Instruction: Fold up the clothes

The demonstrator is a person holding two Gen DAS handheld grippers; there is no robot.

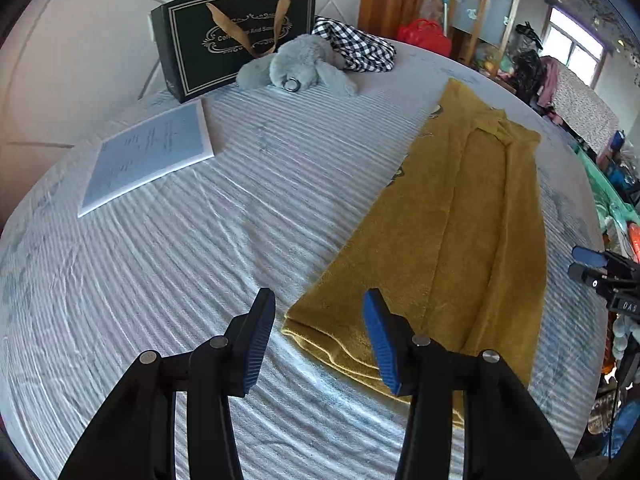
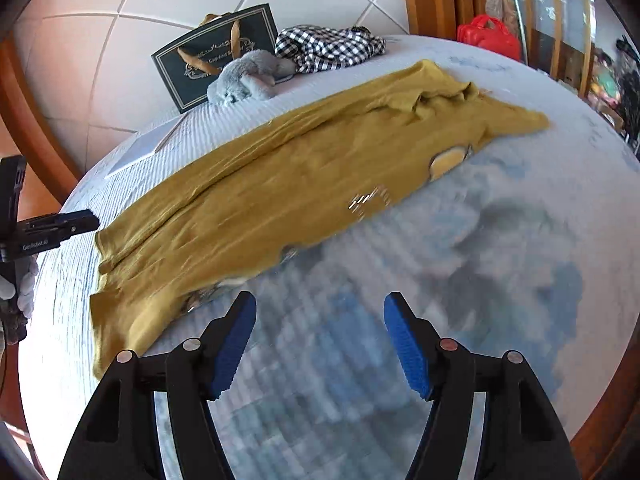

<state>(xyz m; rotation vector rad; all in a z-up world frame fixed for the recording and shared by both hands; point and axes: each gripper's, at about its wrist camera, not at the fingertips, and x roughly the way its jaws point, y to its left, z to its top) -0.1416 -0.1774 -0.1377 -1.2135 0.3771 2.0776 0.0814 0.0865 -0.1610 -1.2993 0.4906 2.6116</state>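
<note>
Tools both spread apart, left tool [image 1: 318, 336] over mustard garment [image 1: 460, 220] hem, right tool [image 2: 320, 340] above bedsheet [image 2: 440, 280].

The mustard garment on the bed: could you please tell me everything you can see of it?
The mustard garment is a soft, fuzzy-looking knit, already folded lengthwise into a long narrow strip with layered edges showing at its near end. It lies flat on the striped bedspread, running from near the left gripper toward the headboard. Pale printed patches peek out along one long edge. The far end is slightly bunched. Both grippers are open and neither holds it; the right gripper hovers over the bedspread beside it.
</note>
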